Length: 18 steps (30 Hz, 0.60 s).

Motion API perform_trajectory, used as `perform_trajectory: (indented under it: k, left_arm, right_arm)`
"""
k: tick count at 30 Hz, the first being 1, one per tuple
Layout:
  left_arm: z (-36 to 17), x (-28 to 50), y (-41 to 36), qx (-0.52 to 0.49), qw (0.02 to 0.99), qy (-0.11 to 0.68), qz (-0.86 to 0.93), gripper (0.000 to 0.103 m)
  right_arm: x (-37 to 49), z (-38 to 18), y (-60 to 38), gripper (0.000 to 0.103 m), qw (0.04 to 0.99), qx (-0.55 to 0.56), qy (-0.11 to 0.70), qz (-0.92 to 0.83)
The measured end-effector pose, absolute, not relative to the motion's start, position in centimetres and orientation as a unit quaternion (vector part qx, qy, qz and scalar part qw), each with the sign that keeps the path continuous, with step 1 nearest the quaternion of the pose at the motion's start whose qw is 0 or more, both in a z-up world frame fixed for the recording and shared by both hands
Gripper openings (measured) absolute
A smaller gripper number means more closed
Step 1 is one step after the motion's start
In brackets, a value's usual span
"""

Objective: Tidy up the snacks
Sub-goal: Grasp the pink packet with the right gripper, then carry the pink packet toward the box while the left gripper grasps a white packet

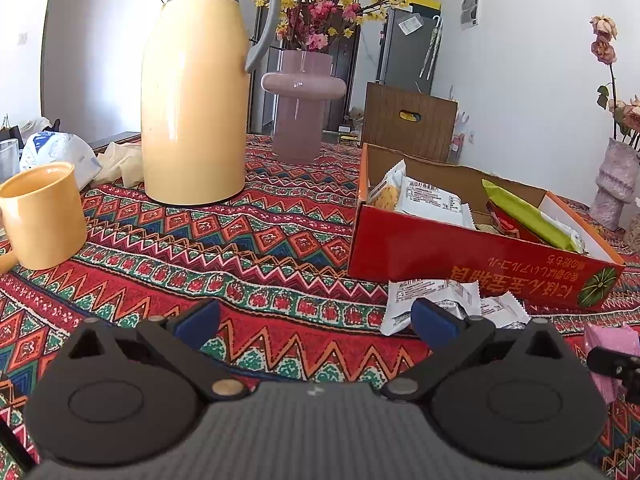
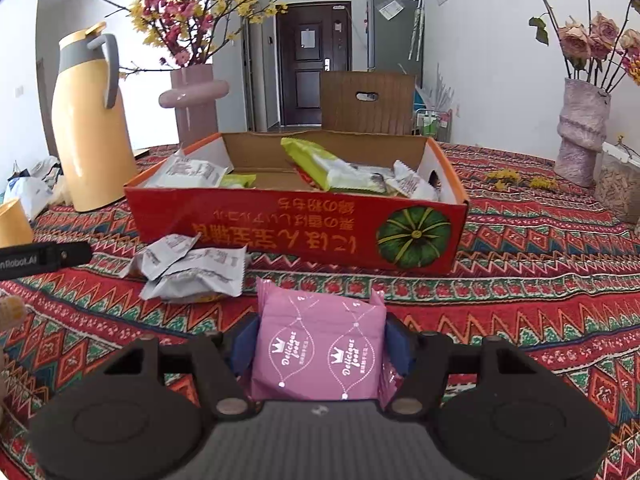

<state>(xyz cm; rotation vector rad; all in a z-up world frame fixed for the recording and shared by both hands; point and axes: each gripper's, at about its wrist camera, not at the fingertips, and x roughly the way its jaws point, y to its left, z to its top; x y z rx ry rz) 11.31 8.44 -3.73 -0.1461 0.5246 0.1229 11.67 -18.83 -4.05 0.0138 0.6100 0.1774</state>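
1. The left gripper (image 1: 316,322) hovers over the patterned worktop (image 1: 240,240), fingers wide and empty.
2. Two white snack packets (image 2: 192,272) lie at its one o'clock, just beside the red box (image 2: 296,220).
3. The right gripper (image 2: 320,344) has its fingers clamped on one pink snack packet (image 2: 320,344), the box at twelve o'clock.
4. Risk, as a judgement: the soft pink packet may slip or catch the box's near wall if carried too low.
5. Counts: one box, holding several packets; one yellow flask (image 1: 192,96); one yellow mug (image 1: 42,216).
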Motion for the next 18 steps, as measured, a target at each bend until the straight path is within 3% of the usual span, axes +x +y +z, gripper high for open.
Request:
perform_trajectory:
  k: [18]
  left_arm:
    - [-1.8,14.2,6.6,-0.042,0.948,0.31,0.054,0.103]
  right_arm:
    - [14.1,-5.2,-22.8,0.065,0.957,0.079,0.273,0.065]
